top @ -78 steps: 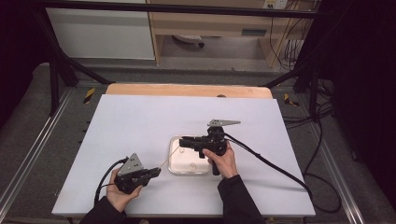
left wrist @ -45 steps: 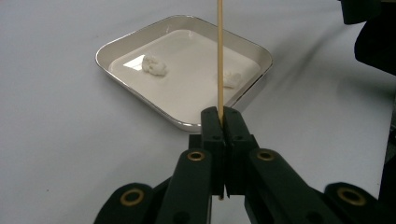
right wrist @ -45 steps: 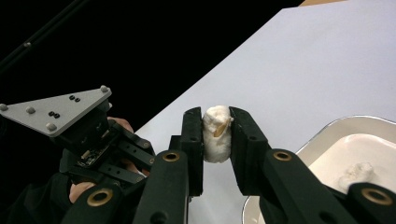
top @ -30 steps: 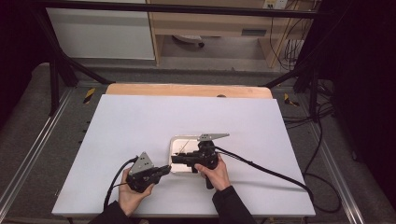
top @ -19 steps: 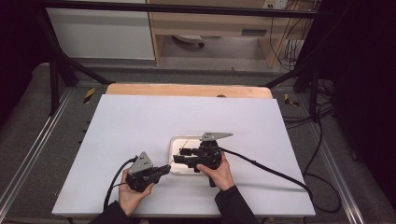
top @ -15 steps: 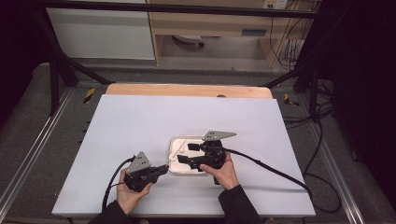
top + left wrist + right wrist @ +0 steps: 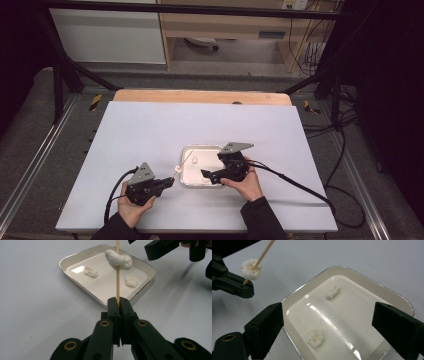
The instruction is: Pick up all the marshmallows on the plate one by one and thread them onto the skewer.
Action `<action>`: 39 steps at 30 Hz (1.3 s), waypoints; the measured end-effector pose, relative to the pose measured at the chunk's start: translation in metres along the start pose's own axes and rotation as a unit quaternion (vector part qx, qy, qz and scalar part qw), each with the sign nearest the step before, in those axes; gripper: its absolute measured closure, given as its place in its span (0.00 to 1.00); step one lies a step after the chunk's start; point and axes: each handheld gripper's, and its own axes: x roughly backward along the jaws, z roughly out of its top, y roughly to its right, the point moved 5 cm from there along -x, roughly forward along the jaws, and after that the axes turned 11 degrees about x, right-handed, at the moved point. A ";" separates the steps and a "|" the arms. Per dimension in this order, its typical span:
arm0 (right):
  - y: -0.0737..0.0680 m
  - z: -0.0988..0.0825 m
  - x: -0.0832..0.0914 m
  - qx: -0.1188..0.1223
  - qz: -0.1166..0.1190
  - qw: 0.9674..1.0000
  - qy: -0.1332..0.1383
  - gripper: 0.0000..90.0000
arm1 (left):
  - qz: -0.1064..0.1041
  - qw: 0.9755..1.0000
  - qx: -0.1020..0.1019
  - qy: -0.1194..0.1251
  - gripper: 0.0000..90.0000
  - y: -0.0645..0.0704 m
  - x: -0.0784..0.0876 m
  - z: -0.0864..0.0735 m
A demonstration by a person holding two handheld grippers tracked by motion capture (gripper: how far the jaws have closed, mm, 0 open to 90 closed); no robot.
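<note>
My left gripper is shut on a thin wooden skewer that points toward a white tray. One white puffy piece is threaded on the skewer above the tray. Two more white pieces lie in the tray. My right gripper hovers over the tray; its jaws have just been opening, stand wide and grip nothing. Below them lie the two pieces. From above, the left gripper is just left of the tray and the right gripper over its near edge.
The white table has a wooden strip along its far edge. The right gripper's cable trails off to the right across the table. Metal rails and a dark frame flank both sides.
The right gripper came down from over the tray toward the skewer, then opened its jaws and drew back slightly right. The left gripper kept its hold and barely moved.
</note>
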 end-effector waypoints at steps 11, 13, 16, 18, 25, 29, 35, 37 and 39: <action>-0.004 -0.017 -0.019 0.025 0.013 0.999 -0.046 0.32 | -0.003 1.000 0.006 -0.005 0.99 -0.004 0.003 -0.003; -0.005 -0.020 -0.022 0.032 0.017 0.998 -0.049 0.36 | -0.004 1.000 0.008 -0.006 0.99 -0.005 0.003 -0.003; -0.007 -0.022 -0.024 0.036 0.021 0.998 -0.052 0.44 | -0.005 1.000 0.008 -0.007 0.99 -0.005 0.002 -0.003; -0.008 -0.024 -0.025 0.041 0.024 0.997 -0.053 0.48 | -0.005 1.000 0.008 -0.008 0.99 -0.005 0.002 -0.003; -0.011 -0.026 -0.027 0.065 0.032 0.996 -0.057 0.61 | -0.006 1.000 0.009 -0.008 0.99 -0.005 0.001 -0.004; -0.012 -0.028 -0.028 0.076 0.034 0.995 -0.058 0.64 | -0.006 1.000 0.009 -0.009 0.99 -0.004 0.001 -0.004; -0.014 -0.028 -0.028 0.081 0.036 0.994 -0.057 0.70 | -0.006 1.000 0.009 -0.010 0.99 -0.004 0.001 -0.004; -0.014 -0.028 -0.028 0.083 0.037 0.994 -0.058 0.73 | -0.006 1.000 0.009 -0.009 0.99 -0.004 0.001 -0.004; -0.013 -0.028 -0.028 0.087 0.033 0.994 -0.058 0.75 | -0.006 1.000 0.008 -0.009 0.99 -0.004 0.001 -0.004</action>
